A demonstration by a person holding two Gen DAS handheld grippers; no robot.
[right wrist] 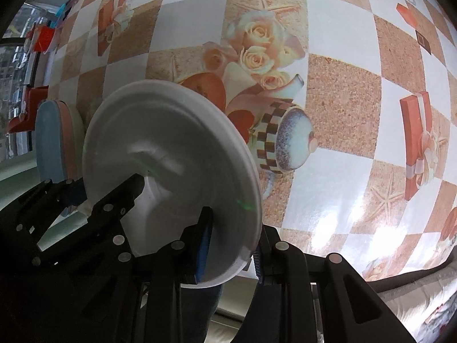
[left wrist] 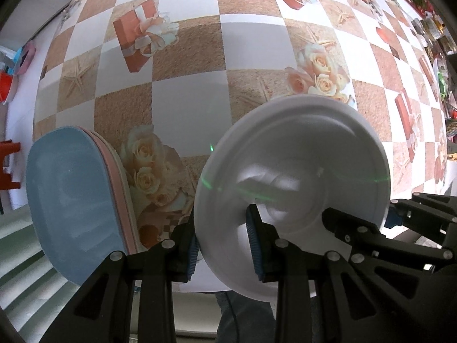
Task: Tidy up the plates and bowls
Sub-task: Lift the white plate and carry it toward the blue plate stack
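Observation:
A white round plate (left wrist: 297, 177) is held on edge above the patterned tablecloth. My left gripper (left wrist: 225, 248) is shut on its lower left rim. My right gripper (right wrist: 231, 254) is shut on the plate's (right wrist: 177, 154) opposite rim and shows at the right in the left wrist view (left wrist: 371, 228). A stack of upright dishes, a blue one (left wrist: 71, 200) in front of pink ones (left wrist: 120, 188), stands to the left of the plate. The stack also shows in the right wrist view (right wrist: 54, 140).
The table (left wrist: 185, 94) carries a checked cloth with roses and gift boxes. Red objects (left wrist: 8, 160) stand off the left edge. Cluttered small items (left wrist: 434, 34) line the far right edge. A pale ribbed surface (left wrist: 25, 263) lies below the dish stack.

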